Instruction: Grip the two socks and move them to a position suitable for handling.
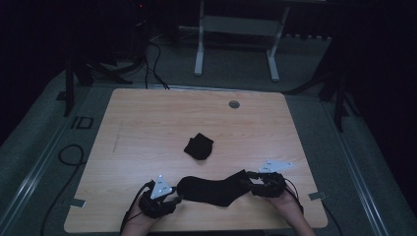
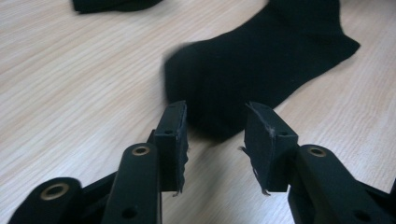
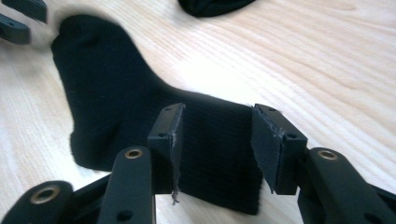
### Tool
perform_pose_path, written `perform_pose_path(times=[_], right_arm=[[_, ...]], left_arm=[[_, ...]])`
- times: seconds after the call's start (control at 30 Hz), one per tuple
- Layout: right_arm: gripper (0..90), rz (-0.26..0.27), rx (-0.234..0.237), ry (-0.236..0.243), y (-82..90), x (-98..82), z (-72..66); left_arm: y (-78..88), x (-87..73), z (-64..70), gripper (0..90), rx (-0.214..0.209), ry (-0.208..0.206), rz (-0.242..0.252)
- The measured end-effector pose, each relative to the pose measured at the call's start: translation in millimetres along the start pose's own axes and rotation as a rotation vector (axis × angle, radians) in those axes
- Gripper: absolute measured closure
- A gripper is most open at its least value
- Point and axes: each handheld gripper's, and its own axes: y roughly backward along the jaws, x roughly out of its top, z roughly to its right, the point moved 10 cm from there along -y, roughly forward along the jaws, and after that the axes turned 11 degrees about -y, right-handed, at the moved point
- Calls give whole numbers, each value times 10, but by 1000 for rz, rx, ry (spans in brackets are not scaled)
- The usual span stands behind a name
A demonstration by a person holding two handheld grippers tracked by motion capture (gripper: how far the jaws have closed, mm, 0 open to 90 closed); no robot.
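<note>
At the table's (image 1: 147,113) near edge, the left gripper (image 1: 173,199) and right gripper (image 1: 247,181) (both with jaws spread, pinching nothing) flank the flat black sock (image 1: 211,190), toe and cuff between the respective pads, while a folded sock (image 1: 198,146) lies beyond.

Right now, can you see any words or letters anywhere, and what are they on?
"ID": dark letters on the grey floor just left of the wooden table.
The grey three-cornered plates on the left gripper and the right gripper carry small dark marks, too small to read.
The long black sock and the folded black sock show no label or lettering.
</note>
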Motion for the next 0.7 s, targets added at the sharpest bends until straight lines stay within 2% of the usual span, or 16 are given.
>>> perform_pose_path(times=[0.07,0.1,0.13,0.17,0.2,0.23,0.27,0.3,0.33,0.47,0.57,0.63,0.7], right_arm=[[537,0,0,0,0,0,0],[703,9,-26,25,40,21,52],[703,9,-26,25,40,21,52],[840,4,-36,34,48,25,80],[840,4,-36,34,48,25,80],[886,6,-42,46,44,29,87],[897,2,-49,49,34,26,95],[898,-2,-58,64,7,21,96],[898,-6,-57,66,-11,16,95],[898,-16,-54,68,-46,5,96],[897,-37,-56,78,-144,-12,114],[897,-41,-58,76,-167,-15,121],[897,-56,-74,85,-229,-48,152]], left_arm=[[25,4,-24,566,5,12,9],[73,3,-86,557,23,27,10],[103,5,-126,557,38,39,15],[135,15,-151,590,37,43,26],[163,33,-168,590,36,38,41],[188,56,-174,640,29,29,57],[204,82,-168,704,18,17,71],[204,102,-164,839,17,5,71],[169,144,-140,879,-2,-13,78],[90,161,-121,898,-14,-13,62],[-125,183,-80,899,-46,-26,33],[-173,178,-83,899,-47,-26,19],[-293,161,-88,899,-55,-34,-15]])
